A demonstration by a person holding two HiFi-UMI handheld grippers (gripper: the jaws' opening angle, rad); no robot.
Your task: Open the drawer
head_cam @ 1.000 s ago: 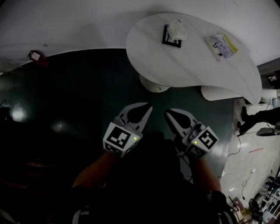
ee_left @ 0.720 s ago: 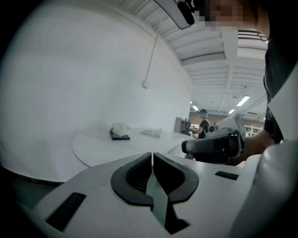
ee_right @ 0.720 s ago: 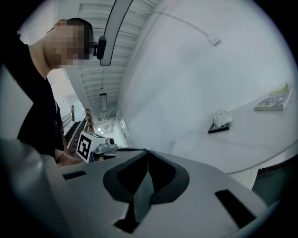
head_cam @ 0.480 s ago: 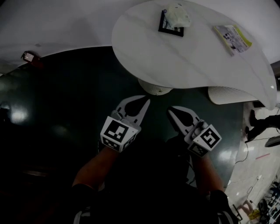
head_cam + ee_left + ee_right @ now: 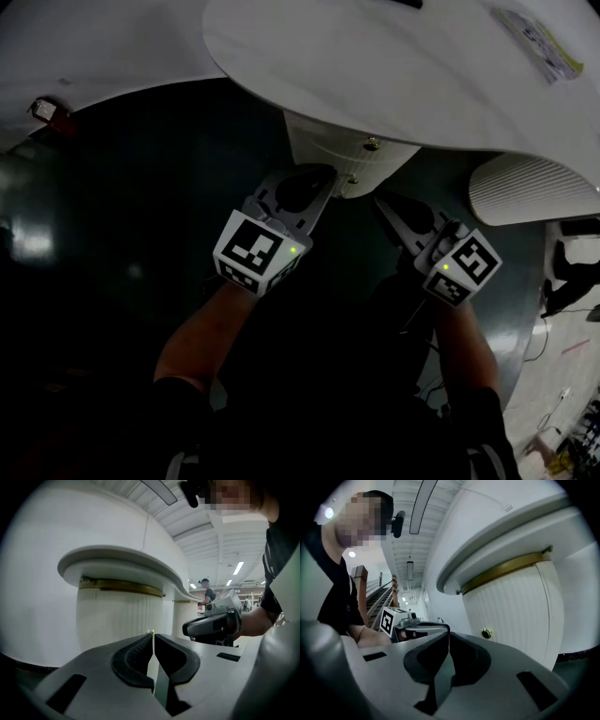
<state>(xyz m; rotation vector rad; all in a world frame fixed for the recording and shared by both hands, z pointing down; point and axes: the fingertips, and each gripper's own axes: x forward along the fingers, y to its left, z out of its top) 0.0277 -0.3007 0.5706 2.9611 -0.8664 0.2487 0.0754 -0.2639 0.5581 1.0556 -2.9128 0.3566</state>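
A white oval table top rests on a white ribbed pedestal with a gold band under the top. A small gold knob sits on the pedestal's front panel and shows clearly in the right gripper view. My left gripper is shut and empty, its tips close in front of the pedestal, with a small gold knob just past them. My right gripper is also shut and empty, a short way right of and below the knob. The two point level, side by side.
A second ribbed white column stands to the right under the table top. A printed booklet lies on the top's far right. The floor is dark and glossy. A small red object sits at the far left by the white wall.
Both grippers have come down and forward from the open floor to the pedestal under the table's edge. The table now fills more of the head view, and the framed item has left it.
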